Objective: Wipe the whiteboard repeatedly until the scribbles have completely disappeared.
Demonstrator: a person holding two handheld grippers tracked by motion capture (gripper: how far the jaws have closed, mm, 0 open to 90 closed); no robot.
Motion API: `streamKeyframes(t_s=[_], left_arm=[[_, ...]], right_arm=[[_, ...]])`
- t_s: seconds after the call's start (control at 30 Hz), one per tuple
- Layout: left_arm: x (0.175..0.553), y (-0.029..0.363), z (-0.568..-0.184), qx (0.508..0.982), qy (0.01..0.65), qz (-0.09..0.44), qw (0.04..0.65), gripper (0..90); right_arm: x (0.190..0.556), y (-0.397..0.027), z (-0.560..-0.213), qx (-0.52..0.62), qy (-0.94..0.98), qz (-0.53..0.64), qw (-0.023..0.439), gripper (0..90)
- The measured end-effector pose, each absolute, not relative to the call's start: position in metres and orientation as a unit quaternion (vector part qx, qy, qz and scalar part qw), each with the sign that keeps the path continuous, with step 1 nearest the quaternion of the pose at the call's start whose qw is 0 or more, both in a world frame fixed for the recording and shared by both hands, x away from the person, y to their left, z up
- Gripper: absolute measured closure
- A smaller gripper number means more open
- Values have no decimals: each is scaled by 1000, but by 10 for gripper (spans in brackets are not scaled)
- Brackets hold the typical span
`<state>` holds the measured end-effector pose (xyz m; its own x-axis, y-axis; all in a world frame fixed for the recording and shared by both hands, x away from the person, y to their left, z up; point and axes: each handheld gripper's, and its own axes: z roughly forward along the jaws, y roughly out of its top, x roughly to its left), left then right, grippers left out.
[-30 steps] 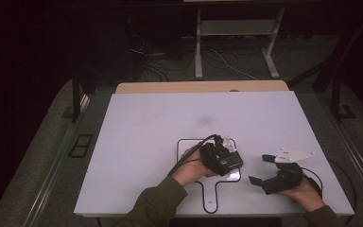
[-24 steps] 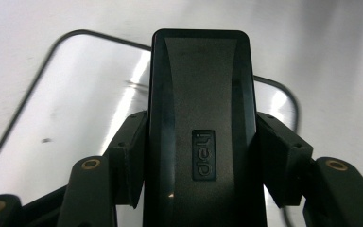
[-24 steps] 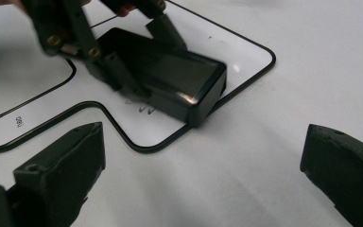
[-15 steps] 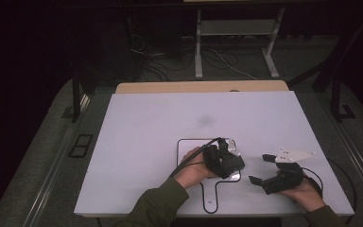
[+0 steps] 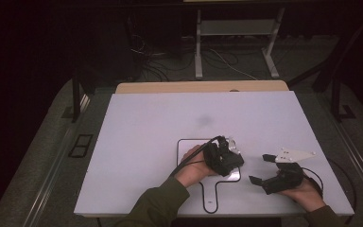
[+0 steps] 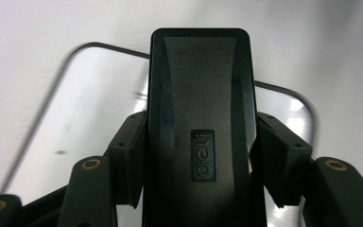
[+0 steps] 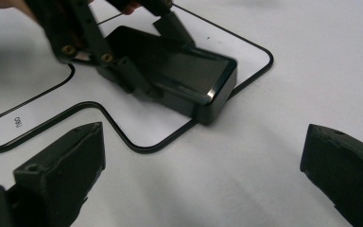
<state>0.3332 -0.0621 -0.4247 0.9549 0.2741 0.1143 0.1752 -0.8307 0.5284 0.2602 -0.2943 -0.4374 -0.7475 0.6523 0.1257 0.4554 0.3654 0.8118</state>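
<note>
While the left gripper [image 5: 228, 152] clamps a black box [image 6: 201, 127] by its sides, that box sits low and right of centre in the high view, over the black outline [image 5: 185, 142] on the white table [image 5: 146, 132]. Lower right, the right gripper [image 5: 261, 168] rests with jaws spread wide, nothing between them.

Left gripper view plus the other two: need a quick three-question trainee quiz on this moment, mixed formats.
1. True or false: the left gripper has its jaws shut on the flat black rectangular plastic box.
2. Where does that box sit? A) outside the black paddle-shaped outline printed on the white table; B) within that outline; C) on the floor.
3. Fill in: the right gripper has its jaws ____ with nothing between them.

Key: 1 true, each jaw presses a long side of the box. 2 B. 3 open, resting on the white table to the right of the outline.
</note>
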Motion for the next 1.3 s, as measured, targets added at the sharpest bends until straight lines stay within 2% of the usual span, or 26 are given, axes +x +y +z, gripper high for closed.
streamKeyframes(t_s=[0.6,1.13,1.3], left_arm=[[391,-62,-424,948,168,96,253,398],[338,-62,-424,959,102,51,258,398],[347,-60,-425,956,112,57,264,398]], right_arm=[[260,-295,-438,339,820,449,109,0],[260,-292,-438,336,822,446,110,0],[260,-292,-438,337,823,444,110,0]])
